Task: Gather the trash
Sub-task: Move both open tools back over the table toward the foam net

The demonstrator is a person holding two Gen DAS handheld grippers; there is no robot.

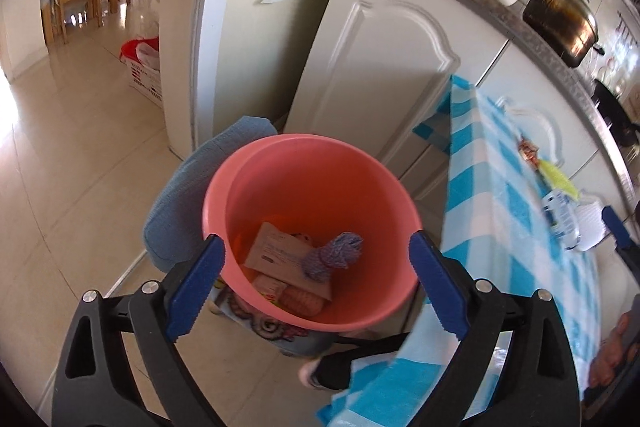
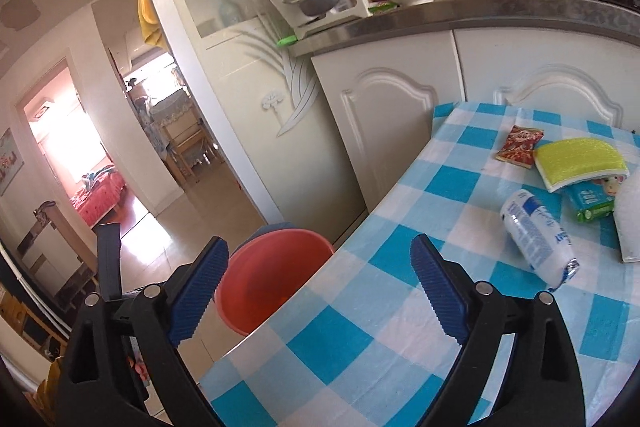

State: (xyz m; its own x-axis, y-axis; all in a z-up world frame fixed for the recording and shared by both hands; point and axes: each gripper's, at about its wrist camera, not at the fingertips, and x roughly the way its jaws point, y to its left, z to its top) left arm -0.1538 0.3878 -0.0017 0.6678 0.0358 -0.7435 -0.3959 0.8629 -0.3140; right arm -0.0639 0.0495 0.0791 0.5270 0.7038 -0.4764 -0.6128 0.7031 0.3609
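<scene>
**Both grippers empty, trash left on desk**

The left gripper (image 1: 316, 283) is held wide open above the pink bin (image 1: 312, 227), nothing between its jaws. The right gripper (image 2: 320, 287) is likewise open over the desk (image 2: 360, 327) edge. A white wrapper (image 2: 536, 237) and red packet (image 2: 519, 146) remain on the desk; the rounded wrapper could be nudged aside and rolled by a misaligned approach.

Checked table (image 2: 360, 327) — red packet (image 2: 519, 146), yellow sponge (image 2: 576, 159), white tube (image 2: 534, 237).

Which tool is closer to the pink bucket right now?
Left. The left tool hovers open right above the pink bucket, looking into it. The right tool is open over the table edge, the bucket beyond it.
</scene>
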